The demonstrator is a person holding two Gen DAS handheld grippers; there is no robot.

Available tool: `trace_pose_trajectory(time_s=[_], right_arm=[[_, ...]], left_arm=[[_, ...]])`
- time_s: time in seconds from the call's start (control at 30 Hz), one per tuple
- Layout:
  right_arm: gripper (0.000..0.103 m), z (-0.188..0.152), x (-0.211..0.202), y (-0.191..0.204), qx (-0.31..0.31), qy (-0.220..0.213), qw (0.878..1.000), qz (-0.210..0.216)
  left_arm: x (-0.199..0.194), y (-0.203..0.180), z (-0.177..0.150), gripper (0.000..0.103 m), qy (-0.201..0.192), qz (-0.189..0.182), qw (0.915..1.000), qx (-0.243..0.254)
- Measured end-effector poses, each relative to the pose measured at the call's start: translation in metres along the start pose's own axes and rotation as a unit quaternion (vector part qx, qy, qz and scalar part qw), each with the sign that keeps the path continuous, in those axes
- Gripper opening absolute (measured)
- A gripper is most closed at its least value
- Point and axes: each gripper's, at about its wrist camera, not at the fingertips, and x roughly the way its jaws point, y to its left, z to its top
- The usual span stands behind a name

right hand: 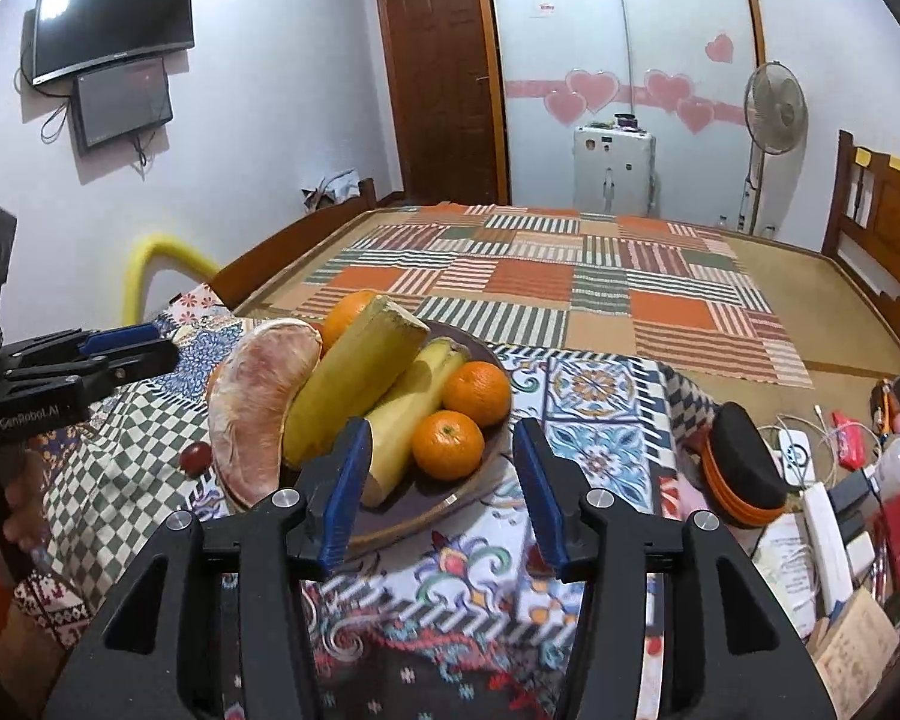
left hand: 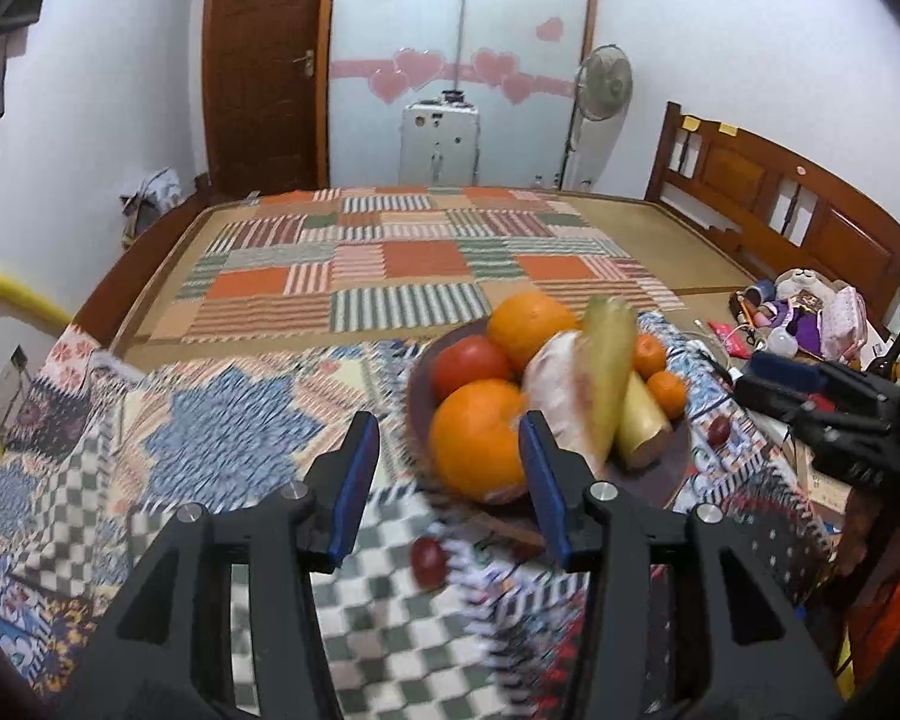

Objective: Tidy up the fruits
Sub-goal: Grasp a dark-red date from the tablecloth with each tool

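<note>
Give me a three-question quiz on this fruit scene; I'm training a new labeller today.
1. True or false: the left gripper is clamped on the big orange.
2. Which lies on the cloth outside the brown plate? A) the pomelo segment B) the small red fruit C) a tangerine
3. Fill in: the right gripper holds ____.

Key: 1 false, its jaws are apart and empty; 2 B; 3 nothing.

White walls, a brown door (right hand: pixel 444 72), a patchwork-covered bed (right hand: pixel 546 282), a fan (right hand: pixel 774 108), perhaps two wall-mounted screens (right hand: pixel 111 18).
</note>
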Motion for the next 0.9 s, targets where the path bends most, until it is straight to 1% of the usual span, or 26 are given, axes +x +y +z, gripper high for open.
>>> trace_pose_trajectory(time_s=[0.23, 0.37, 0.53, 0.7, 0.87, 0.9], right_arm=[[0.046, -0.017, -0.004, -0.018, 0.001, 0.024, 0.999, -0.032], [0.046, -0.032, 0.002, -0.03, 0.016, 0.048, 0.998, -0.041], [0.046, -0.041, 0.012, -0.039, 0.025, 0.067, 0.996, -0.05], [0.046, -0.037, 0.021, -0.041, 0.023, 0.079, 0.996, -0.039], [0.045, -0.032, 0.033, -0.039, 0.027, 0.089, 0.995, -0.033], [0.044, -0.033, 0.033, -0.038, 0.025, 0.09, 0.995, -0.031]], left_arm=[[0.001, 0.022, -0.024, 0.048, 0.031, 0.006, 0.9994, -0.014], [0.006, 0.025, -0.035, 0.048, 0.044, -0.002, 0.999, -0.011], [0.015, 0.02, -0.042, 0.048, 0.057, -0.009, 0.9983, 0.0], [0.027, 0.013, -0.049, 0.048, 0.072, -0.009, 0.9973, 0.015], [0.033, 0.012, -0.049, 0.047, 0.077, -0.019, 0.9968, 0.013], [0.034, 0.012, -0.049, 0.046, 0.078, -0.019, 0.9967, 0.015]])
